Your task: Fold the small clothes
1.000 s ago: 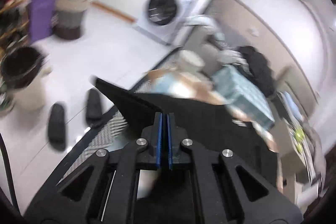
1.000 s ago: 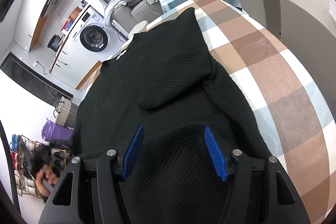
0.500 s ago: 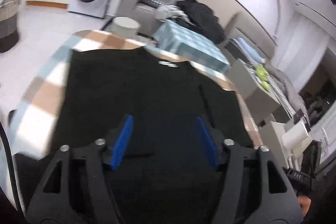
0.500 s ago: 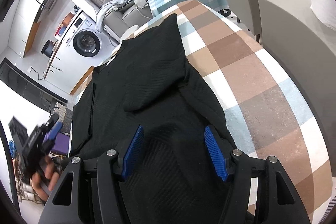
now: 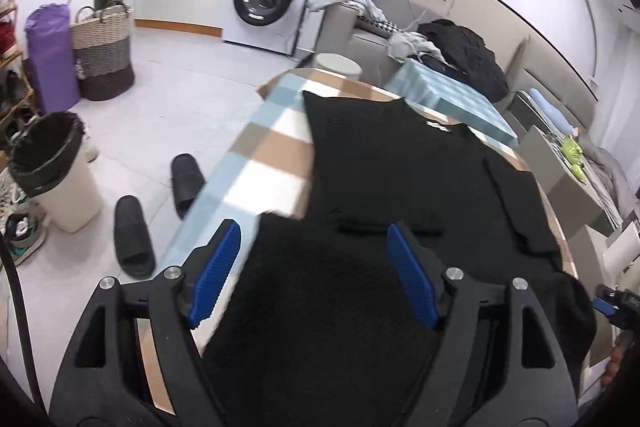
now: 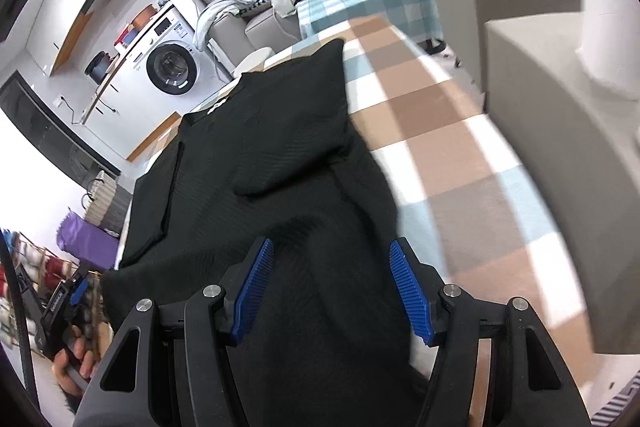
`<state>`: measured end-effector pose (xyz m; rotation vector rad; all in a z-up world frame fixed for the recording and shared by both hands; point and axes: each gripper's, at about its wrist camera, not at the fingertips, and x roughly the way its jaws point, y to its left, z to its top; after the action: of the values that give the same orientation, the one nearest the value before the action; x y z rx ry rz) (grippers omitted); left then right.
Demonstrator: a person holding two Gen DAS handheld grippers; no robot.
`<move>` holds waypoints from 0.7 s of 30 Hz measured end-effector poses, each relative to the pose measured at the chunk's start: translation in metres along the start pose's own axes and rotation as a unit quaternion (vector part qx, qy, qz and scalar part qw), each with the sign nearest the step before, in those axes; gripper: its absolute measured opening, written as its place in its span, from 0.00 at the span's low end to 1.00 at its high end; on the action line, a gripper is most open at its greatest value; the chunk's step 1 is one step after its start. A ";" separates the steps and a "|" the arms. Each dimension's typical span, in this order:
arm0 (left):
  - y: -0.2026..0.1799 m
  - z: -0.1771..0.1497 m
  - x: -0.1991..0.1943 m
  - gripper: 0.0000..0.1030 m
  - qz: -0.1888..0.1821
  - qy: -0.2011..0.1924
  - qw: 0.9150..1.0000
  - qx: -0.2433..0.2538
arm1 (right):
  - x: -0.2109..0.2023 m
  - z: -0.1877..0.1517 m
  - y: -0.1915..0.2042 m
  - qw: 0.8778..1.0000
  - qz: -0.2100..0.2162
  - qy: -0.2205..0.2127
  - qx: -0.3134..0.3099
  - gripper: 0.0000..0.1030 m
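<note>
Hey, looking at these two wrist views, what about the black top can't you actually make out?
- Black top, near hem: both views, hidden behind the gripper bodies.
- Collar label: left wrist view, too small to read.
- Left sleeve underside: folded over, hidden.
- Checked tablecloth: under the top, covered.

Matt black knit shirt (image 5: 384,163) — ribbed, checked cloth tablecloth (image 5: 264,163)

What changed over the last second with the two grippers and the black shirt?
The left gripper, a second ago clamped shut on the edge of the black shirt, has let go; its jaws have just been opening and now stand wide above the shirt lying on the checked tablecloth. The right gripper has opened a little further, gripping nothing. The right sleeve stays folded across the body.
</note>
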<state>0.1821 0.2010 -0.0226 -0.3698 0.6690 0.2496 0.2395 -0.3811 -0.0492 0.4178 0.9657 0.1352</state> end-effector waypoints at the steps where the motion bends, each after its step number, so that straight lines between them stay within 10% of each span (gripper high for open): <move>1: 0.006 -0.005 -0.004 0.73 0.003 -0.004 1.000 0.000 | -0.004 -0.004 -0.006 1.000 -0.007 0.005 0.002 0.74; 8: 0.034 -0.042 -0.016 0.77 0.031 0.022 0.999 -0.001 | 0.009 -0.028 -0.027 0.998 0.006 0.058 0.001 0.73; 13: 0.046 -0.052 -0.016 0.77 0.043 0.039 0.998 -0.015 | 0.009 -0.021 -0.011 0.995 0.075 0.023 -0.056 0.06; 18: 0.048 -0.052 -0.007 0.77 0.055 0.052 0.997 -0.013 | 0.001 0.009 -0.027 0.998 0.044 -0.053 -0.014 0.07; 21: 0.045 -0.052 0.004 0.77 0.058 0.077 0.995 -0.010 | 0.012 0.008 -0.028 0.999 0.015 -0.016 -0.034 0.23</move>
<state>0.1412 0.2210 -0.0745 -0.3722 0.8416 0.3400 0.2507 -0.4058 -0.0659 0.3715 0.9214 0.1869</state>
